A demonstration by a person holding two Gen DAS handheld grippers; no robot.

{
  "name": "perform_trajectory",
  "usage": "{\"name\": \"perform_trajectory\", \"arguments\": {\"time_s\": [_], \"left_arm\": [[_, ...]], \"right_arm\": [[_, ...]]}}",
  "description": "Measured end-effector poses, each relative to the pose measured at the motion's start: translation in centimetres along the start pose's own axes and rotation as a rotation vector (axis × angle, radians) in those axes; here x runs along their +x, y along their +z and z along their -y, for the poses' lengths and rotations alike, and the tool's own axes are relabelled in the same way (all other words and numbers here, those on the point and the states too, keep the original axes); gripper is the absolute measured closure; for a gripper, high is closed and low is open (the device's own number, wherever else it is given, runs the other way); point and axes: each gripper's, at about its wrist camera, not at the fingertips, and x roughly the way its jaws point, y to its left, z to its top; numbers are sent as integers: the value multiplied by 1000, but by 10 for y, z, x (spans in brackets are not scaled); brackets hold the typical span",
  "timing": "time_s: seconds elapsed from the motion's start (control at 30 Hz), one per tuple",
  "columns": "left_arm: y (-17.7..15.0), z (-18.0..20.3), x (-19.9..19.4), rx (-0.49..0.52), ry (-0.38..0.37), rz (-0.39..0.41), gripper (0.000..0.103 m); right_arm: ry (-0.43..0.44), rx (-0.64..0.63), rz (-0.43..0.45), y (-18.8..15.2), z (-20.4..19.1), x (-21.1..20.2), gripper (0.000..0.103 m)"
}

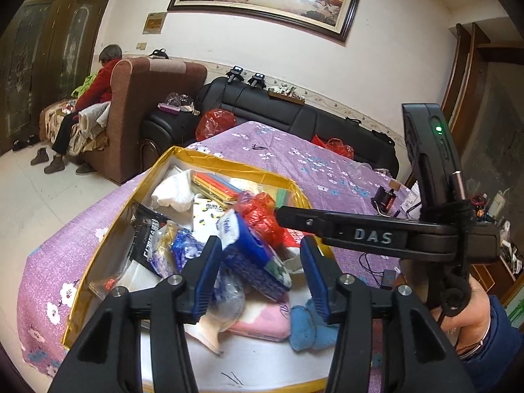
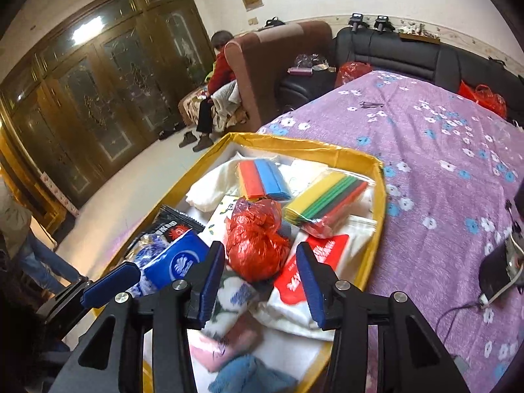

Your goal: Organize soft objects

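A yellow-rimmed box (image 1: 229, 163) (image 2: 294, 144) lies on the purple flowered cloth, full of soft items. My left gripper (image 1: 262, 245) is open over it. A blue tissue pack (image 1: 249, 252) (image 2: 177, 262) lies tilted between its fingers, and the right pad stands clear of it. My right gripper (image 2: 260, 250) is open too, with a knotted red plastic bag (image 2: 255, 245) (image 1: 265, 216) just beyond its tips. A pink cloth (image 1: 258, 324) and a blue towel (image 1: 308, 327) lie at the near end. Two packs of coloured sheets (image 2: 262, 177) sit at the far end.
The purple cloth (image 2: 442, 137) spreads to the right, with a black device and cables (image 2: 497, 278) on it. A black sofa (image 1: 294, 114) with red bags lies behind. One person sits on the brown sofa (image 1: 95, 88); another stands at the left (image 2: 19, 239).
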Motion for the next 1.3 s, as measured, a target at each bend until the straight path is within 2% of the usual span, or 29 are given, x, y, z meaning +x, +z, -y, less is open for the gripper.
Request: {"name": "perform_trajectory", "arguments": {"time_s": [0.1,0.2,0.27,0.47,0.53,0.67,0.83,0.9,1.0,1.07,1.3], "left_arm": [[-3,10,-8,31,37,23,40],[-9,20,-16,52,76,42,33],[-13,26,-21,58,102,49,25],[-39,57,-48,143,235,131,8],[-47,65,-54,163,256,147,4],[-63,84,-65,213,294,163,0],[-83,98,-62,268,405,122,0],[-87,101,-59,298,428,65,0],[-97,102,-61,307,432,-6,0],[-105,102,-67,310,404,-32,0],[-128,93,-81,282,350,-45,0]], "right_arm": [[-5,12,21,-12,7,-16,45],[-3,36,34,-26,15,-33,43],[-10,40,49,-35,18,-45,42],[-85,15,164,-78,21,-94,20],[-113,1,200,-96,20,-107,12],[-171,-1,213,-129,25,-123,10],[-203,36,245,-159,37,-147,1],[-225,50,272,-165,39,-153,1],[-201,97,264,-168,44,-155,1],[-187,111,255,-172,42,-154,1],[-226,88,266,-191,19,-156,1]]}}
